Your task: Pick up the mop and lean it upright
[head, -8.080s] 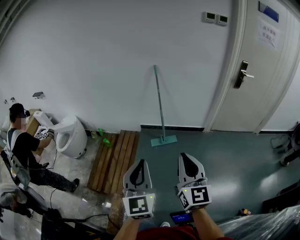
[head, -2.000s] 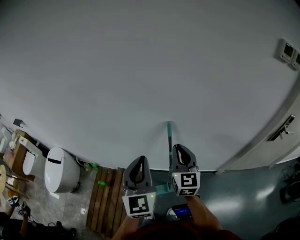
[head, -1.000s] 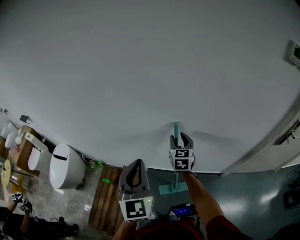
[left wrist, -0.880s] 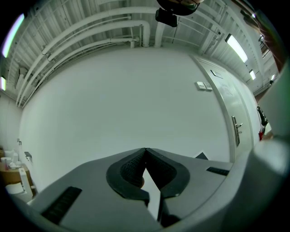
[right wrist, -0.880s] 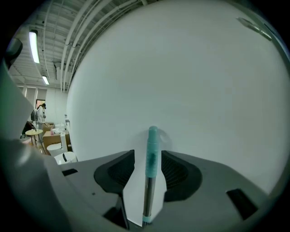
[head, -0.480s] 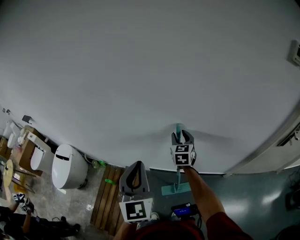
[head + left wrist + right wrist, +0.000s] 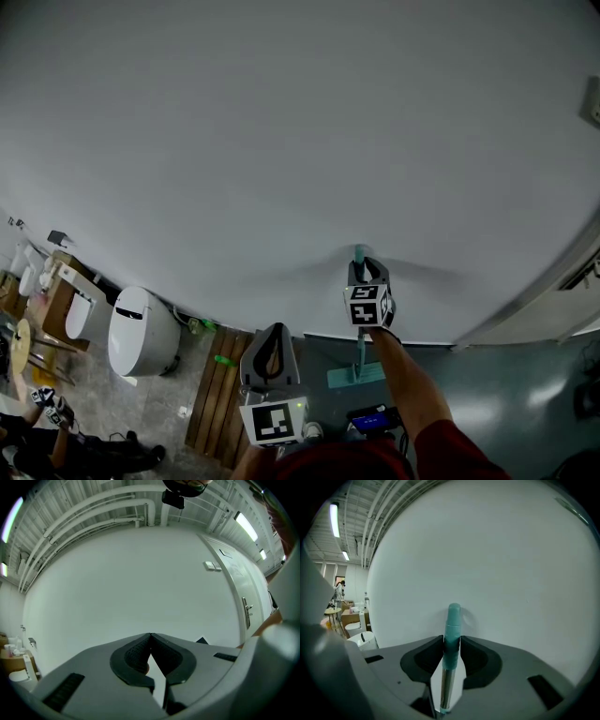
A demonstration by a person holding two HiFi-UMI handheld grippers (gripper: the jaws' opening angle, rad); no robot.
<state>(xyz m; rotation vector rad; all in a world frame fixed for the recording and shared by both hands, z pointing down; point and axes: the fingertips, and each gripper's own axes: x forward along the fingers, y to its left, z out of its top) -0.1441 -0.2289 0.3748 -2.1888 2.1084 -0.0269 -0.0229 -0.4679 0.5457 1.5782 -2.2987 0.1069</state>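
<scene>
Mop (image 7: 359,349) stands upright by the wall (image 7: 281,141); right gripper (image 7: 360,266), jaws just closing, clamps its handle top; left gripper (image 7: 270,331) is closed, empty.

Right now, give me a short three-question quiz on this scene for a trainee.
1. True or false: the left gripper is shut and empty.
2. What stands between the jaws of the right gripper?
3. The mop head rests on: A) the floor, B) the toilet, C) the wooden pallet.
Key: 1 true. 2 The mop handle; the jaws have just been closing and now press on it. 3 A.
</scene>
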